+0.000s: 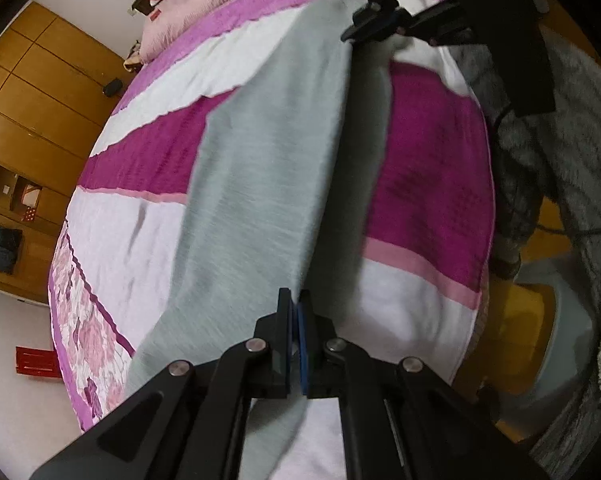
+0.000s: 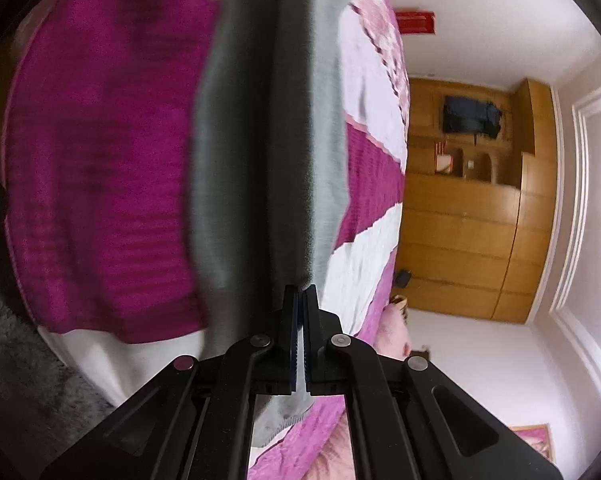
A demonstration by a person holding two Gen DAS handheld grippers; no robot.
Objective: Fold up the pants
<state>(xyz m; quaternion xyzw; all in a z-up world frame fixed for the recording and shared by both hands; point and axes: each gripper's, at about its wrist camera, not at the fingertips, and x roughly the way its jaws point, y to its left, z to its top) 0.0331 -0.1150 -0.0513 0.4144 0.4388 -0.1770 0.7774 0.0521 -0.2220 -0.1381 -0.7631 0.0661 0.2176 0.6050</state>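
Light grey pants (image 1: 260,168) hang in a long taut band above the bed, stretched between my two grippers. My left gripper (image 1: 296,300) is shut on the near edge of the cloth, with fabric pinched between its blue pads. At the top of the left wrist view my right gripper (image 1: 392,28) is shut on the far end. In the right wrist view the pants (image 2: 324,160) run away from the right gripper (image 2: 300,292), which clamps their folded edge. The far end of the cloth is cut off at the top of that view.
Under the pants lies a magenta, pink and white quilt (image 1: 428,160) on the bed. Pink pillows (image 1: 204,4) lie at its head. A wooden wardrobe (image 1: 40,80) lines the wall, and a red box (image 1: 34,362) sits on the floor. A grey fluffy sleeve (image 1: 580,140) shows at the right.
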